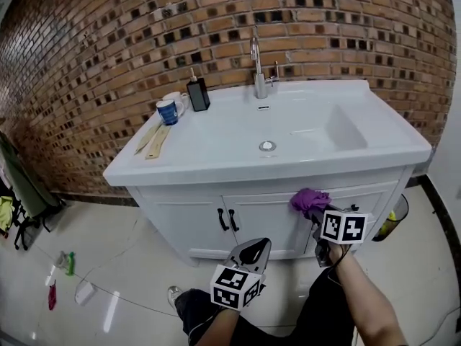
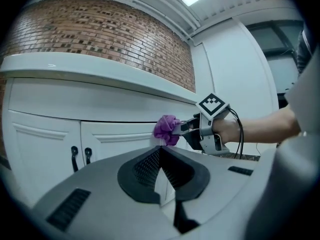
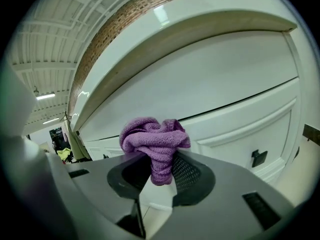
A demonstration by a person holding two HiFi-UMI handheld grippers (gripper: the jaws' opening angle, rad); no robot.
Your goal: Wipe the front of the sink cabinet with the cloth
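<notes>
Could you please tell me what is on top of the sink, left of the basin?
A blue mug, a white mug behind it, a black dispenser and two flat wooden pieces. The mugs' contents are hidden.

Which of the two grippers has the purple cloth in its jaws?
The right gripper: its jaws pinch the bunched purple cloth near the cabinet front. The left gripper has its jaws together, nothing between them.
</notes>
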